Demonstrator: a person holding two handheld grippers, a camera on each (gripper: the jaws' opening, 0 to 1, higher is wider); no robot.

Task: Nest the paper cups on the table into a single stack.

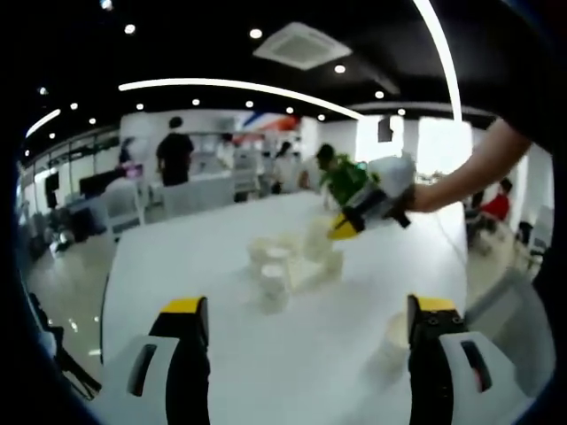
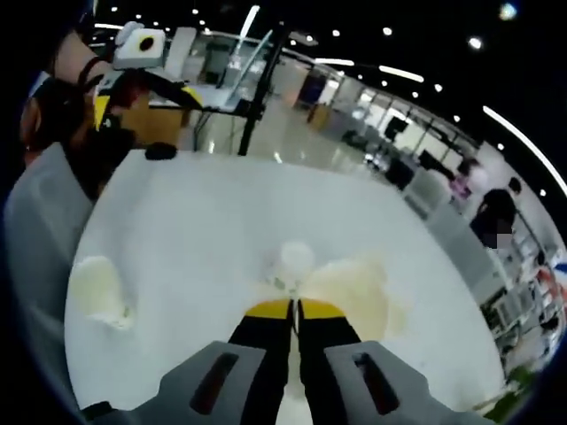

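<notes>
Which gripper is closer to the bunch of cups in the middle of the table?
Right. The right gripper is at the cups, jaws shut on one's rim; the left gripper hangs back, open.

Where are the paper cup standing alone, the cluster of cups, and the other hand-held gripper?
lone paper cup (image 2: 96, 288): right gripper view, on its side wall.
cluster of paper cups (image 1: 288, 261): left gripper view, on a middle cup.
right hand-held gripper (image 1: 341, 227): left gripper view, at its yellow tips.

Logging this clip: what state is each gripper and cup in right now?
Left gripper: open, holding nothing.
Right gripper: jaws together; whether it pinches a cup rim is unclear.
Cluster of cups: standing on the table, not one stack.
Lone cup: apart, near the table edge.
</notes>
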